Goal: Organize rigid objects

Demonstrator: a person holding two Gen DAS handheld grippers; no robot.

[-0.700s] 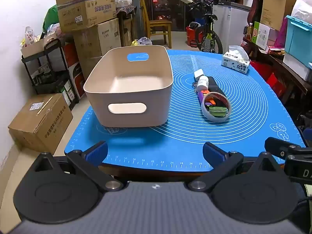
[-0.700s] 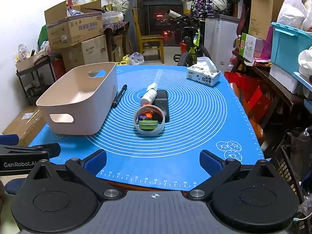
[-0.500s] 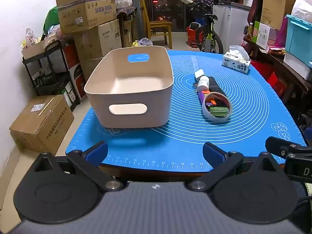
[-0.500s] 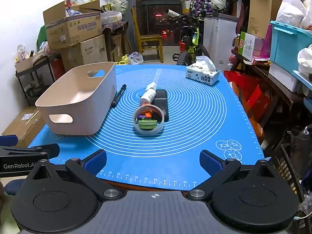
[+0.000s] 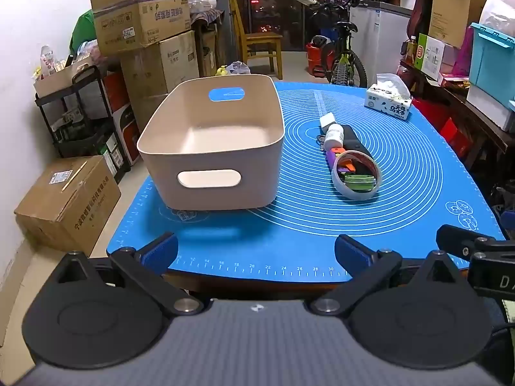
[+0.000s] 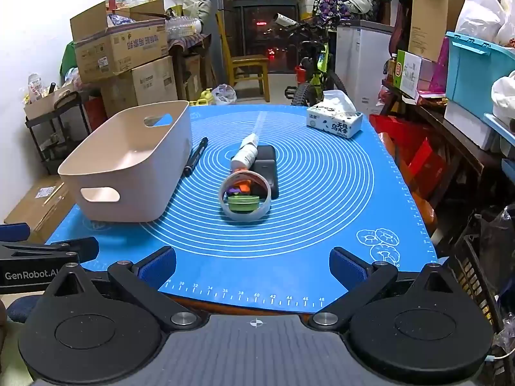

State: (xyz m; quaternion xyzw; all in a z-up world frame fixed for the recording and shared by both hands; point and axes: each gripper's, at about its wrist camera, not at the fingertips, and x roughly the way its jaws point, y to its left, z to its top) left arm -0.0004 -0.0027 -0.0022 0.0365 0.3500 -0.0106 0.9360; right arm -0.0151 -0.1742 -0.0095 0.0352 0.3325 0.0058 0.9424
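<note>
Almost nothing has changed in the last moment: compared with a little earlier, both views have shifted only very slightly, and every object lies where it was. This suggests the sorting has not really started.

The left gripper [image 5: 256, 252] has its blue pads spread wide with nothing between them, and it hangs over the near edge of the blue silicone mat with white rings [image 5: 418, 167]. The right gripper [image 6: 252, 265] is the same, fully spread and empty.

The beige plastic bin with handle holes [image 5: 209, 173] stands on the left part of the mat and looks empty inside. The things to sort lie in a group near the middle of the mat: a white round roll lying on its side [image 6: 245, 197], with small green and orange pieces seen through it, a white plastic bottle [image 6: 246, 154], and a black flat rectangular device [image 6: 267, 167] touching them. A black marker pen [image 6: 195, 157] lies just beside the bin wall.

I judge the next step is to reach for one of these objects, probably the roll, which is nearest
</note>
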